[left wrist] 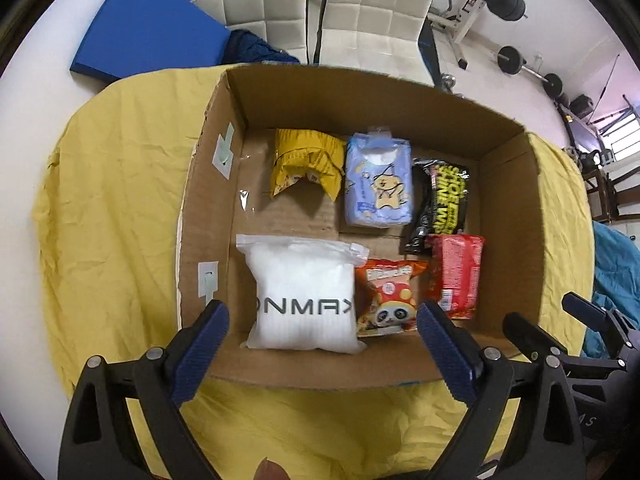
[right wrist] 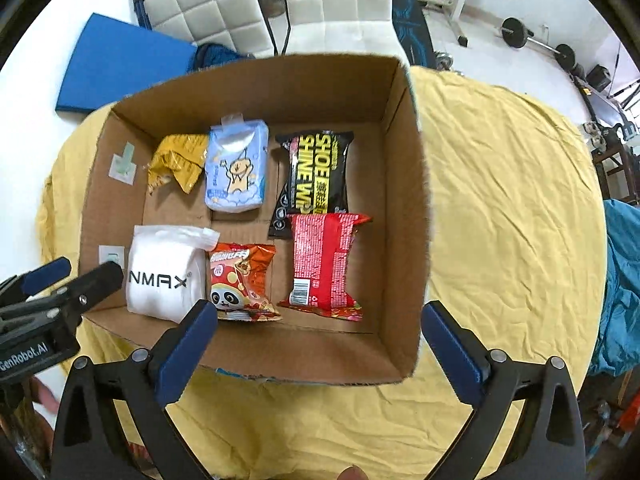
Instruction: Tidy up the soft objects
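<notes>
An open cardboard box [left wrist: 508,216] [right wrist: 400,200] stands on a yellow cloth. Inside lie several soft packs: a white bag marked NMAX [left wrist: 304,296] [right wrist: 164,272], a panda snack bag [left wrist: 386,300] [right wrist: 240,284], a red packet [left wrist: 456,276] [right wrist: 324,260], a black shoe-wipes pack [left wrist: 440,200] [right wrist: 316,176], a light blue tissue pack [left wrist: 380,180] [right wrist: 236,168] and a crumpled yellow bag [left wrist: 308,160] [right wrist: 176,160]. My left gripper [left wrist: 320,320] is open and empty above the box's near wall. My right gripper [right wrist: 316,320] is open and empty above the near wall, right of the left one.
The yellow cloth [left wrist: 108,216] [right wrist: 512,208] covers the round table. Behind it stand white padded chairs [left wrist: 352,12] [right wrist: 336,0], a blue mat [left wrist: 140,24] [right wrist: 120,64] and gym weights [left wrist: 512,56]. A blue fabric [right wrist: 624,288] lies at the right.
</notes>
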Tool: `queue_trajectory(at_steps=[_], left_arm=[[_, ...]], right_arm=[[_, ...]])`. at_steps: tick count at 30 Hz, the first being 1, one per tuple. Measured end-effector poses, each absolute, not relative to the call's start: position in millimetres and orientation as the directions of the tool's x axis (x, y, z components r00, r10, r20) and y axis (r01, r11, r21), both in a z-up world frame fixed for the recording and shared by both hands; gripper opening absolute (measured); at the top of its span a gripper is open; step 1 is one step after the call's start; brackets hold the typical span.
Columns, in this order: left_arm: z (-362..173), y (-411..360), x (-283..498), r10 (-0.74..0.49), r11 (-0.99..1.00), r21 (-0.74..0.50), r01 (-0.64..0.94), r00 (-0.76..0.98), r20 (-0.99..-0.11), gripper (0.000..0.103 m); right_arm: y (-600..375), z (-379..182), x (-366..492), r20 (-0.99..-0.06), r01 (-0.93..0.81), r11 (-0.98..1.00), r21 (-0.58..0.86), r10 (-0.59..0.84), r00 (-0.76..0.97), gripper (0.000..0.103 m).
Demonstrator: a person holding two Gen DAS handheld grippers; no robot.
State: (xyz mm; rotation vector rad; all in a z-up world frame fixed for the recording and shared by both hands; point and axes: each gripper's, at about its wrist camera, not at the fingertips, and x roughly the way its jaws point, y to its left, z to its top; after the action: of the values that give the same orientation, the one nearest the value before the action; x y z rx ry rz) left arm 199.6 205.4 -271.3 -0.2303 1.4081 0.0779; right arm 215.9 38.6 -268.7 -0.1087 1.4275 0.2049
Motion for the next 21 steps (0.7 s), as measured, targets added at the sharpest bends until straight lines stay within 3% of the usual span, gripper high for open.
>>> queue_trajectory(at_steps=[10, 21], left_arm=[[-220, 192, 176, -0.033, 0.980, -0.086, -0.177, 0.282, -0.959, 0.096], [-133, 181, 131, -0.025, 0.982, -0.103, -0.160, 0.427, -0.904, 0.096]], right_arm=[[26, -231, 194, -0.979, -0.202, 0.977, 0.074, 0.110, 0.171, 0.103], [5, -122, 137, -0.932, -0.217, 0.971, 0.104, 0.171, 0.319, 0.103]])
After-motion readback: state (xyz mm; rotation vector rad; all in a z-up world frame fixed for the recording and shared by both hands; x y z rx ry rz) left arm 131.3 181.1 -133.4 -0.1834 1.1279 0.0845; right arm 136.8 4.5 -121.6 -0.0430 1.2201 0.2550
